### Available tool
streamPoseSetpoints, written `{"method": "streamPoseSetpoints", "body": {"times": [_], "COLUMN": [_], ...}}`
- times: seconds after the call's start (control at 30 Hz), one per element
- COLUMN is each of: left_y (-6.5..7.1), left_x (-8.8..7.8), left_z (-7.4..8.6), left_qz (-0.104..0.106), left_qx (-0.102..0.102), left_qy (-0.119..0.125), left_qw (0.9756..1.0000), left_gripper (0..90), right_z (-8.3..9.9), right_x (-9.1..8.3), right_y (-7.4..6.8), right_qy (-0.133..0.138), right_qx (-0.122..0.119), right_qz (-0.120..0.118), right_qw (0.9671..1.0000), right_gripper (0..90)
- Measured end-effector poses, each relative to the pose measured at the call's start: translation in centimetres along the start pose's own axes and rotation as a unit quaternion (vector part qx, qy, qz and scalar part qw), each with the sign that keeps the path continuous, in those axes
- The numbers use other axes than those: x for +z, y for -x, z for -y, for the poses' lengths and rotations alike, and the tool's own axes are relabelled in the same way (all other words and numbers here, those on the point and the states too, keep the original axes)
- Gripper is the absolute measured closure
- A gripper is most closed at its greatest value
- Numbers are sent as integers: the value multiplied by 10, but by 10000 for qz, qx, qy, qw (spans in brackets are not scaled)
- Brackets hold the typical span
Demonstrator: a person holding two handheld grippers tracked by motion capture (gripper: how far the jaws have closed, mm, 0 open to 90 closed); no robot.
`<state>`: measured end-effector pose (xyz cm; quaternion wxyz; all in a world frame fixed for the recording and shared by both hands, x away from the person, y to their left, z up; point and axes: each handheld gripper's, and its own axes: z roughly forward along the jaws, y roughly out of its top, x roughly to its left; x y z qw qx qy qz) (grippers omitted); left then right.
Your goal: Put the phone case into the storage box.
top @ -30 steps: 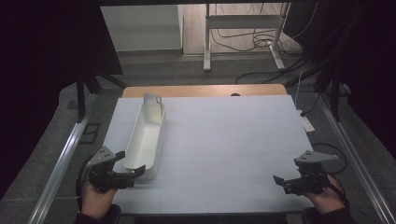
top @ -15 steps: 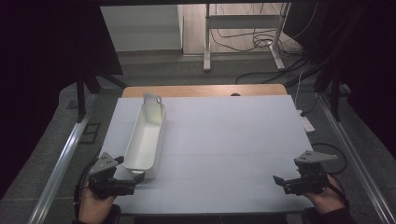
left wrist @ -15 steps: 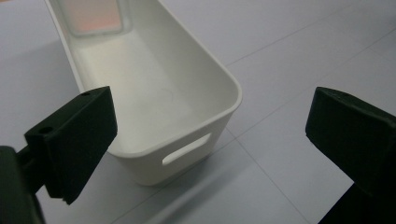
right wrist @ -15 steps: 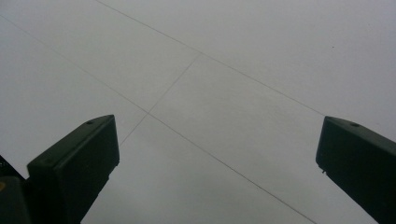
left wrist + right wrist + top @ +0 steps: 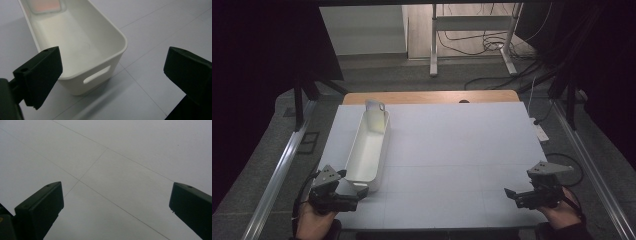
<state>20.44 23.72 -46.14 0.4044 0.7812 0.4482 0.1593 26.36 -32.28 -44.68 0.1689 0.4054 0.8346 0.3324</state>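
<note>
The table point(image 5: 452, 145) is covered by a white sheet with thin lines on it; only a strip of wood shows at its far edge. On the left part of the table lies a long white bin point(image 5: 368, 147), with its length going away from the person; its near end, which has a slot handle point(image 5: 97, 74), is close to the front edge of the table; at the far end inside the bin leans a small pale card or lid point(image 5: 374, 116), I cannot tell which.

The left hand point(image 5: 312, 222) comes in from the bottom left corner, low over the table, and holds the left gripper point(image 5: 357, 192) pointing to the right and a little forward; its tips are just beside the near end of the bin; in the left gripper view the jaws stand wide apart and hold nothing, and the near corner of the bin lies between them, not touched.

The right hand point(image 5: 557, 212) rests at the bottom right, well apart from the bin; the right gripper point(image 5: 511, 194) points to the left, along the front edge; its jaws are also wide apart and empty, over the bare sheet.
</note>
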Motion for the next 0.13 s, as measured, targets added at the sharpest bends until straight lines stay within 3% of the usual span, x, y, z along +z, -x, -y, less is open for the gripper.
{"method": "streamPoseSetpoints", "body": {"times": [0.13], "left_y": [0], "left_x": [0], "left_z": [0], "left_qz": [14], "left_qx": [10], "left_qy": [57], "left_qw": [10000], "left_gripper": [27], "right_z": [0], "right_x": [0], "right_y": [0], "right_qy": [-2], "right_qx": [-12], "right_qz": [7], "right_qw": [10000], "right_gripper": [0]}}
